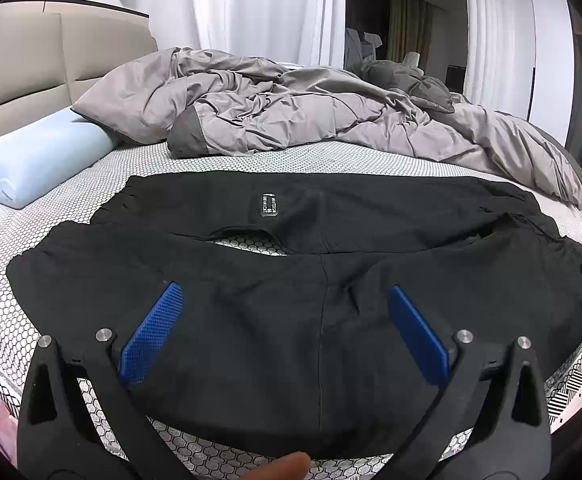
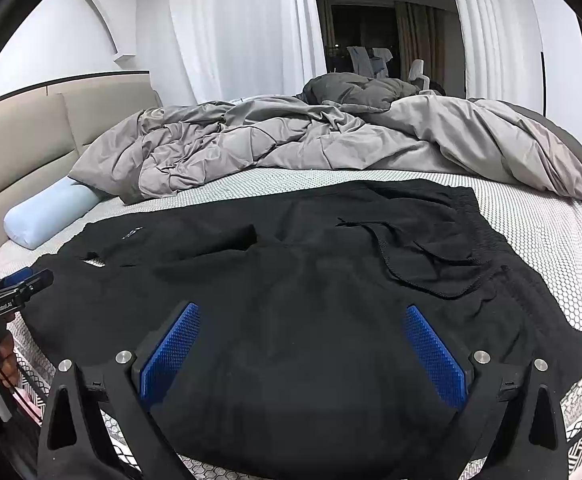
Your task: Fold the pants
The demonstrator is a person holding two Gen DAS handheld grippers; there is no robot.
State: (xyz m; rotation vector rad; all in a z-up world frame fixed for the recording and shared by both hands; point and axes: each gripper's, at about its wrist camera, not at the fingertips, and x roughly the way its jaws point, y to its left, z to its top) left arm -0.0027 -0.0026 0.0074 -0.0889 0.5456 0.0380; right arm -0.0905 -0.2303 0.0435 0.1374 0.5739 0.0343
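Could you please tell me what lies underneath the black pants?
The black pants lie flat on the honeycomb-patterned mattress, which shows around them and through a gap between the legs. Anything else beneath is covered.

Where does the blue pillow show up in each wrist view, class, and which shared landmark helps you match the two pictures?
Left wrist view: the pillow lies at the far left, middle height, beside the headboard and left of the pants.
Right wrist view: the pillow again sits far left at middle height, looking smaller, partly tucked under the duvet.
Shared landmark: the crumpled grey duvet beyond the pants.
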